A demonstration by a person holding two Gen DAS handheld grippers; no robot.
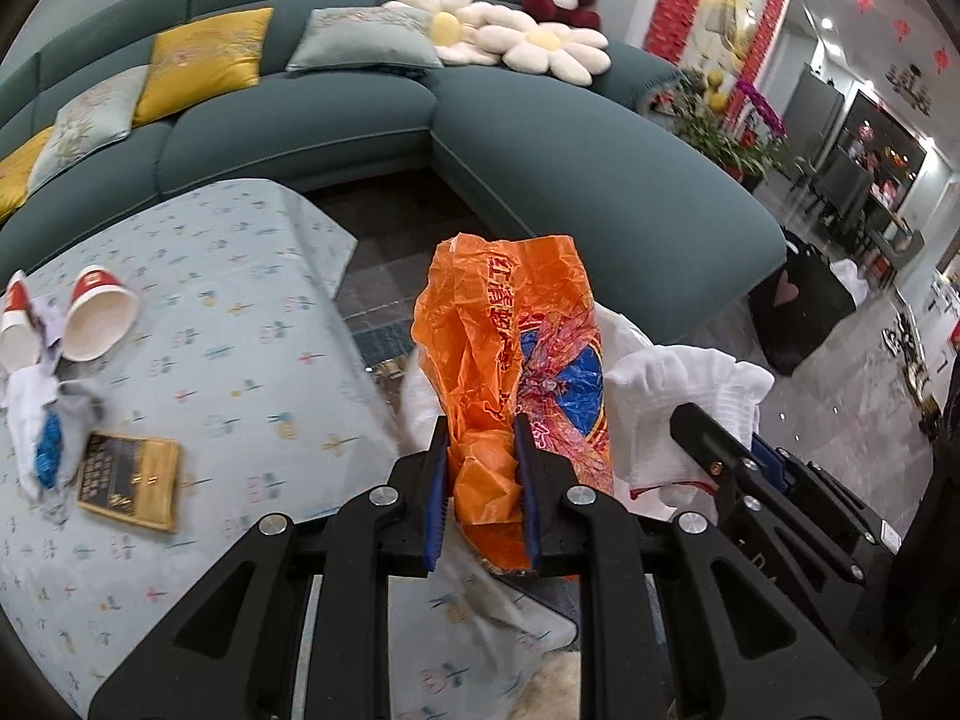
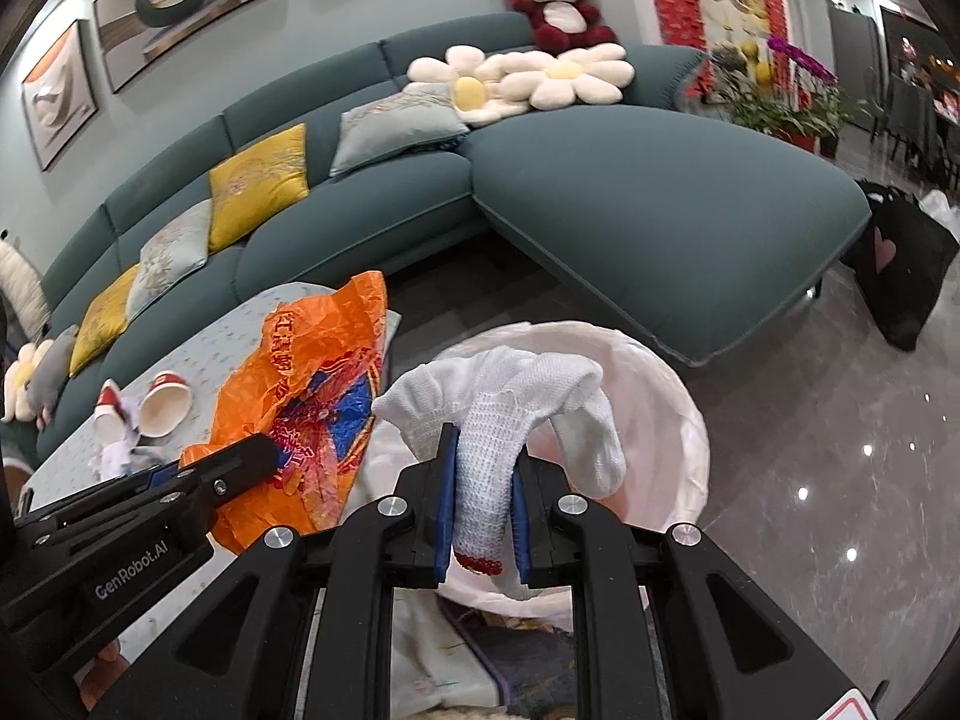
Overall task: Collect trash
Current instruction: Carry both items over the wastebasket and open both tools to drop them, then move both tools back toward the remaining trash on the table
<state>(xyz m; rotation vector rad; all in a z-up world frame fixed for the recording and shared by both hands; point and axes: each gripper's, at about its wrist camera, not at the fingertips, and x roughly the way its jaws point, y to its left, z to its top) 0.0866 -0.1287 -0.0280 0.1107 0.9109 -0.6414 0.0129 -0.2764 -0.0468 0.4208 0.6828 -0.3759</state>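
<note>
My left gripper (image 1: 482, 429) is shut on a crumpled orange plastic bag (image 1: 510, 354) with blue and red print, which stands up between the blue pads. My right gripper (image 2: 485, 441) is shut on a white knit glove (image 2: 498, 420) with a red cuff. The glove hangs over a bin lined with a white bag (image 2: 654, 372) on the floor just past the table's corner. In the left wrist view the white glove (image 1: 684, 402) and the right gripper's (image 1: 762, 462) black fingers show to the right of the orange bag. The orange bag (image 2: 300, 402) and left gripper (image 2: 273, 450) show at left in the right wrist view.
The table (image 1: 240, 312) wears a pale patterned cloth. On it lie two tipped paper cups (image 1: 96, 324), crumpled white and blue scraps (image 1: 42, 426) and a gold and black box (image 1: 129, 483). A teal sofa (image 1: 540, 156) curves behind. A black bag (image 2: 900, 264) stands on the tiled floor.
</note>
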